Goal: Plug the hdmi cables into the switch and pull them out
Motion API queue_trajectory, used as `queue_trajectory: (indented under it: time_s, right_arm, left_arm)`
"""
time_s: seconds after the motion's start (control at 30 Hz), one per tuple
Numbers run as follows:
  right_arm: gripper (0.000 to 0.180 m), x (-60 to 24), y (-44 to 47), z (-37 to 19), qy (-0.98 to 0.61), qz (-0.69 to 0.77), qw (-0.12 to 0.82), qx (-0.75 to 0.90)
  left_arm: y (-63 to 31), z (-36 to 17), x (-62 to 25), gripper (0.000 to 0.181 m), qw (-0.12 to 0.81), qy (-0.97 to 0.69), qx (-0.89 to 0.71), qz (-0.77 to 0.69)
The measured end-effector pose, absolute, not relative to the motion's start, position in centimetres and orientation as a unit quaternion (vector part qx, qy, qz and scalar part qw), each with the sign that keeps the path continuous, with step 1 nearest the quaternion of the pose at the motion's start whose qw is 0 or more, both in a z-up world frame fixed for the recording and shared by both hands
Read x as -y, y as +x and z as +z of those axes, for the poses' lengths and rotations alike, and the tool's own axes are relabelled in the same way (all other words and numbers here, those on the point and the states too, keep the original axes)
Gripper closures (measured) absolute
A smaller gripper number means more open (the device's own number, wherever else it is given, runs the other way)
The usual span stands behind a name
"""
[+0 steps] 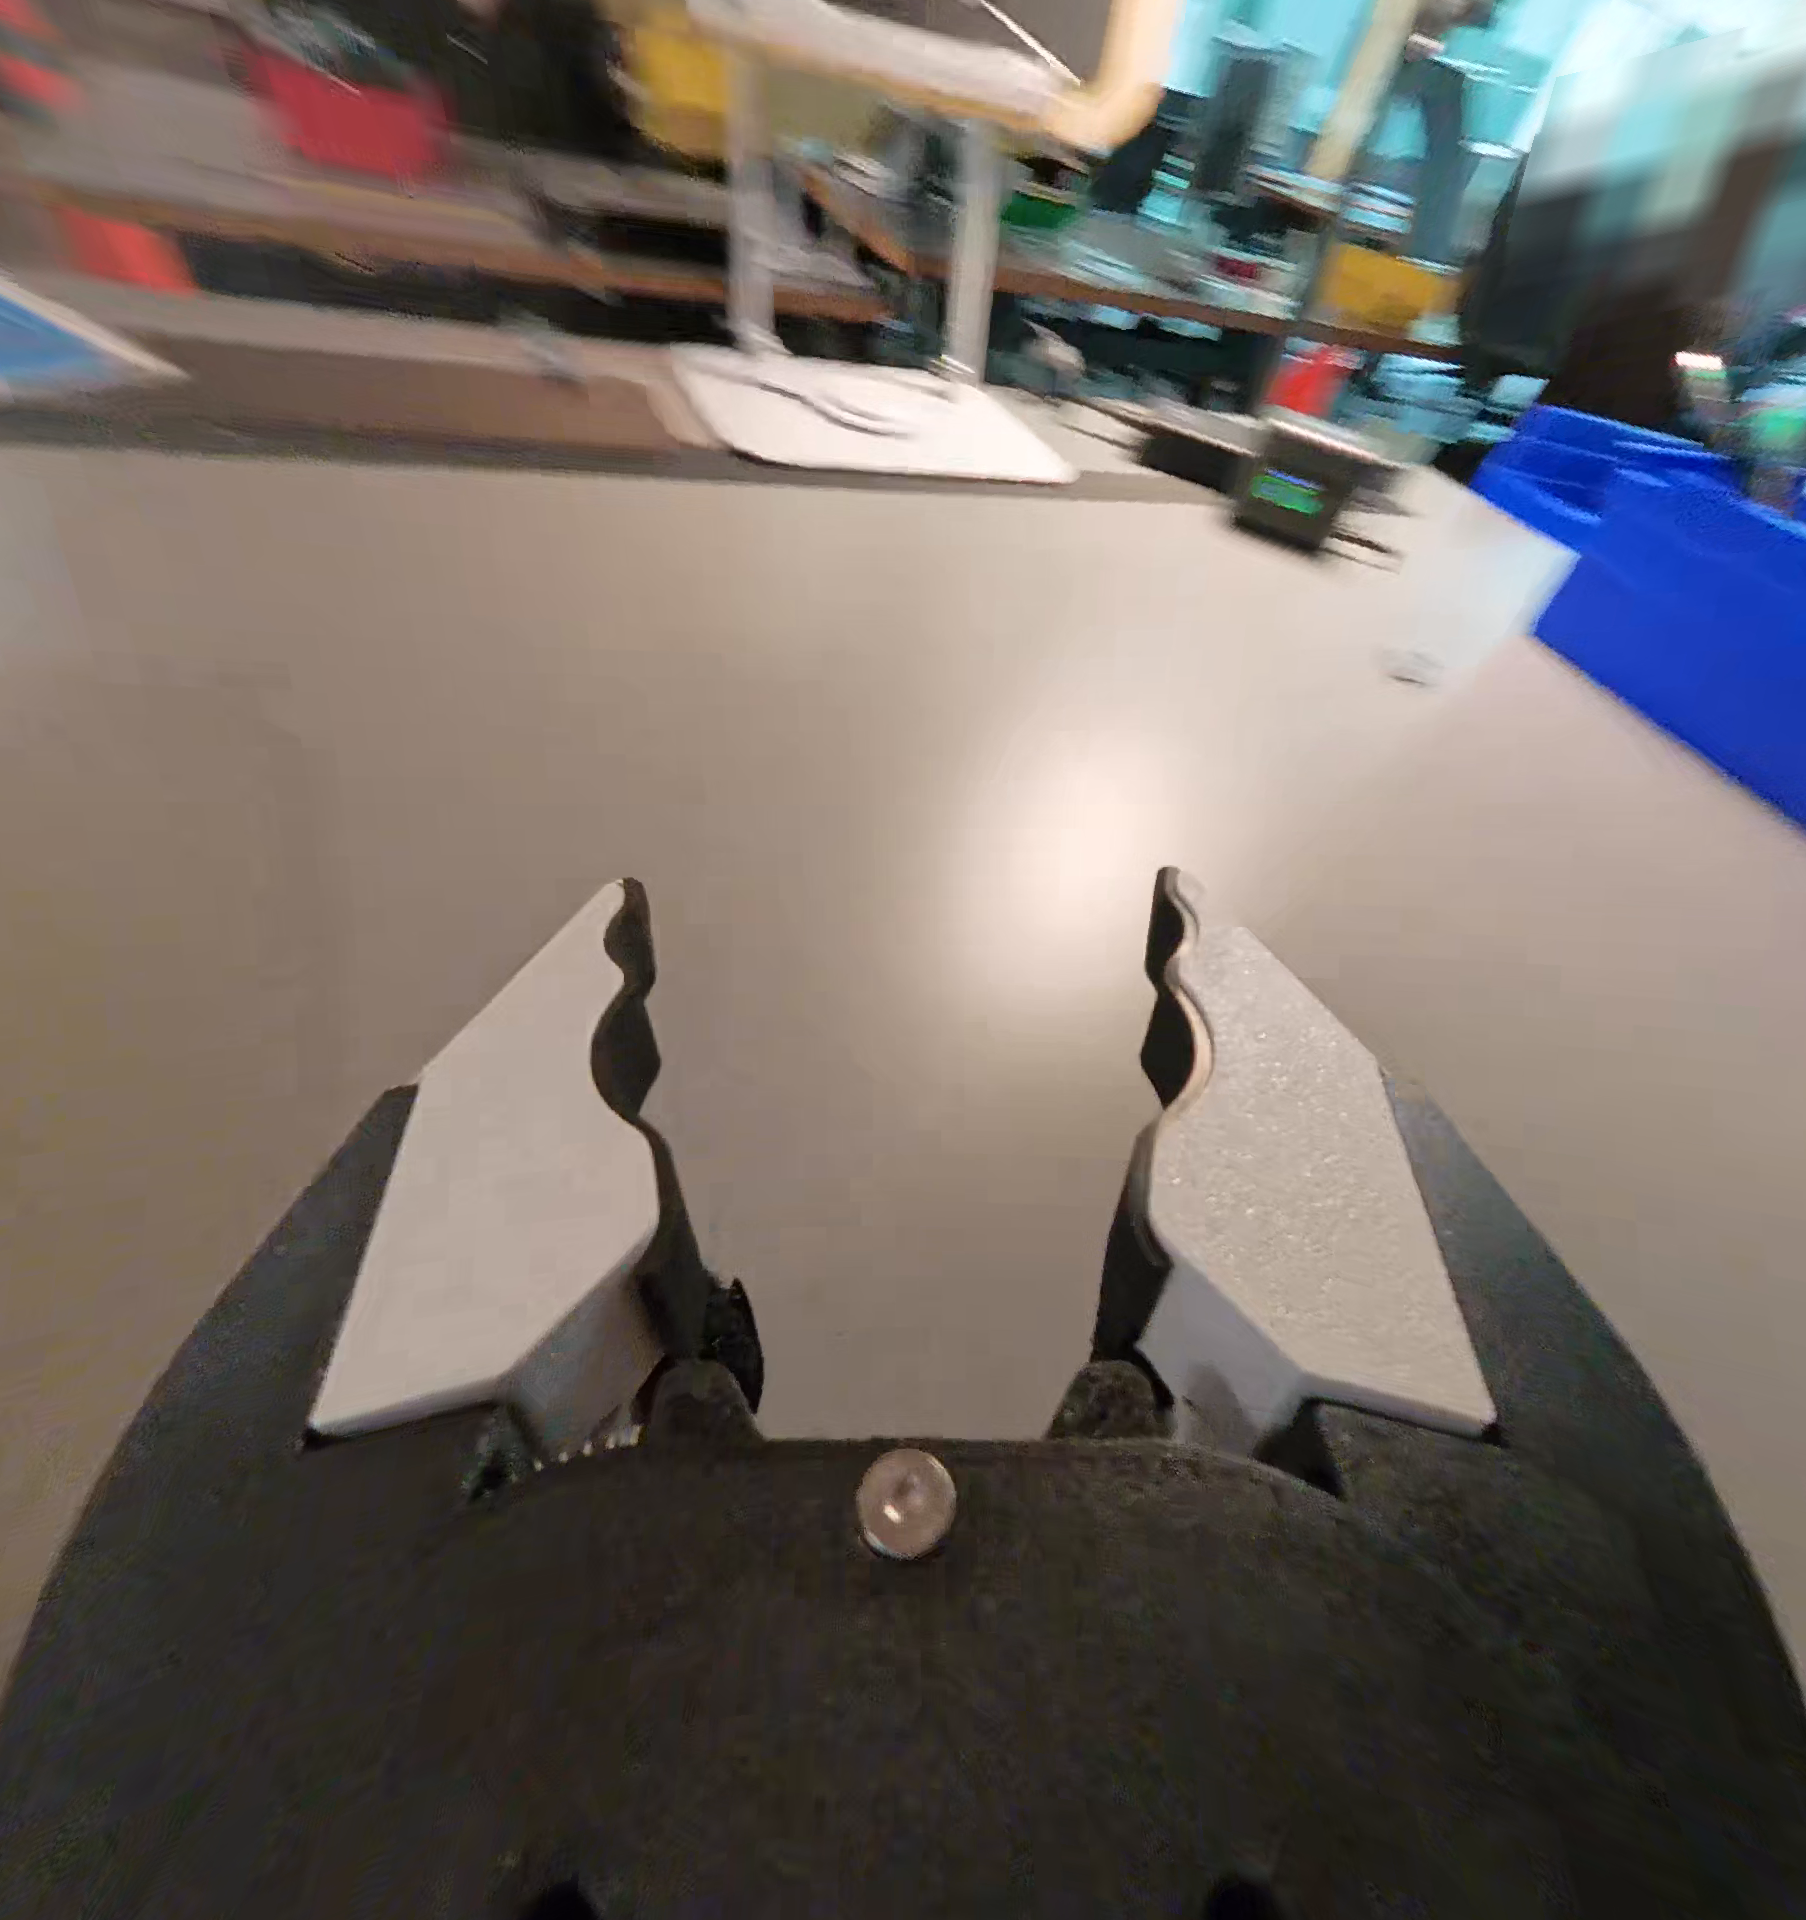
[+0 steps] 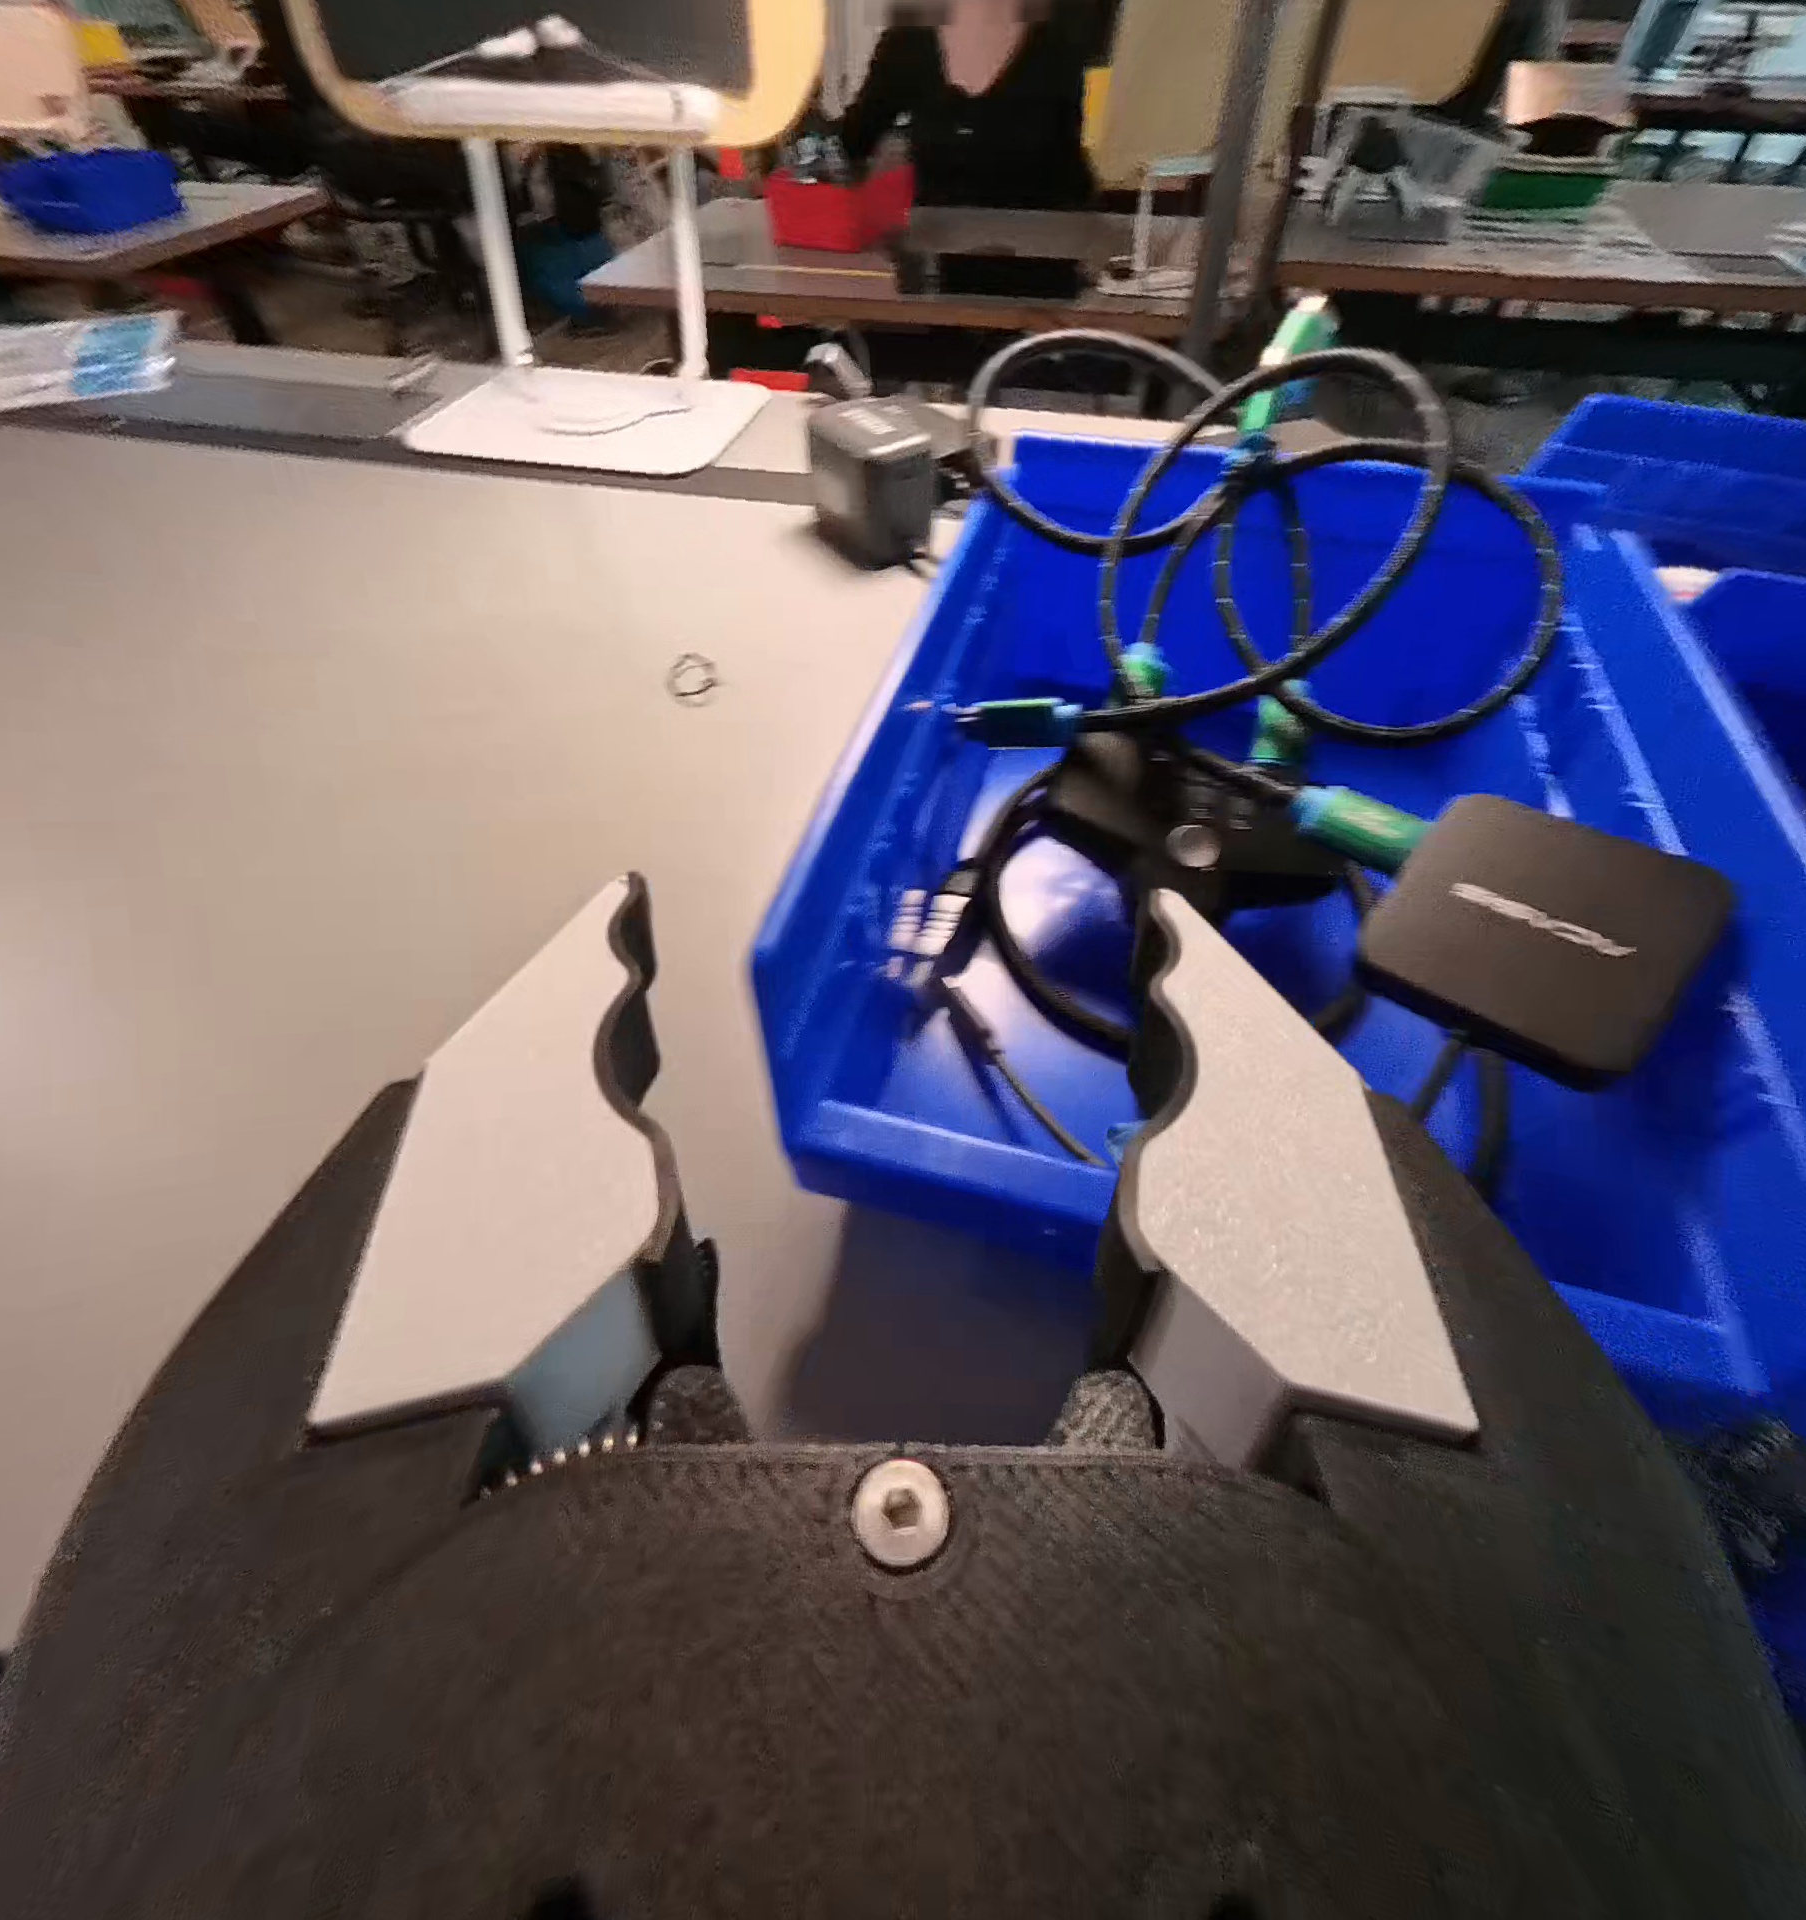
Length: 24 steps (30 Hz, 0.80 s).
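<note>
Cables and switch sit tangled in the blue plastic bin point(image 2: 982, 1164).
Right gripper point(image 2: 899, 914) and left gripper point(image 1: 899, 904) gape wide, empty; the right should probably take a green-ended black braided cable point(image 2: 1346, 821) by its plug, clear of the flat black square box point(image 2: 1543, 935).

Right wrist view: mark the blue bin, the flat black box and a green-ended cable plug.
blue bin point(image 2: 940, 1153), right wrist view, near front wall.
flat black box point(image 2: 1543, 935), right wrist view, top face.
green cable plug point(image 2: 1361, 826), right wrist view, green housing.

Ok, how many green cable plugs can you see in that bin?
5 green plugs: one sticking up past the blue bin's far rim, one lying left, three clustered around the black switch. The tangle may hide more.
</note>
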State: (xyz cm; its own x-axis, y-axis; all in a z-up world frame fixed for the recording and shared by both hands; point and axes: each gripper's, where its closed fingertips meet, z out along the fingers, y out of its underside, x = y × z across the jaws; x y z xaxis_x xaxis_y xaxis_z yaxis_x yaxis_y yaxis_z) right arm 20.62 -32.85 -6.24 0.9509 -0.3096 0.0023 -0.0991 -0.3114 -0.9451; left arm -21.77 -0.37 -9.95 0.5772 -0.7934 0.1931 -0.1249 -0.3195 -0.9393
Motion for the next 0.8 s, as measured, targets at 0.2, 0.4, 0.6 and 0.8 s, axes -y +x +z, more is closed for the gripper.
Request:
queue_trajectory:
  time_s: [0.2,0.4,0.6,0.8]
  right_arm:
    - [0.094,30.7,19.9,-8.4,-0.827,-0.145,0.532,-0.108]
    - [0.129,28.8,21.9,-9.9,-0.838,-0.199,0.491,-0.133]
    - [0.174,29.5,22.1,-10.5,-0.833,-0.222,0.485,-0.145]
    - [0.175,33.5,19.1,-10.4,-0.825,-0.204,0.507,-0.144]
  left_arm:
    - [-37.2,-5.4,-5.5,0.083,0.617,-0.755,-0.202,-0.092]
    - [-42.8,-7.9,-10.0,0.082,0.564,-0.809,-0.160,-0.032]
    - [-42.6,-10.9,-12.5,0.147,0.528,-0.830,-0.175,-0.039]
    - [-41.8,-10.7,-9.1,0.176,0.543,-0.804,-0.232,-0.067]
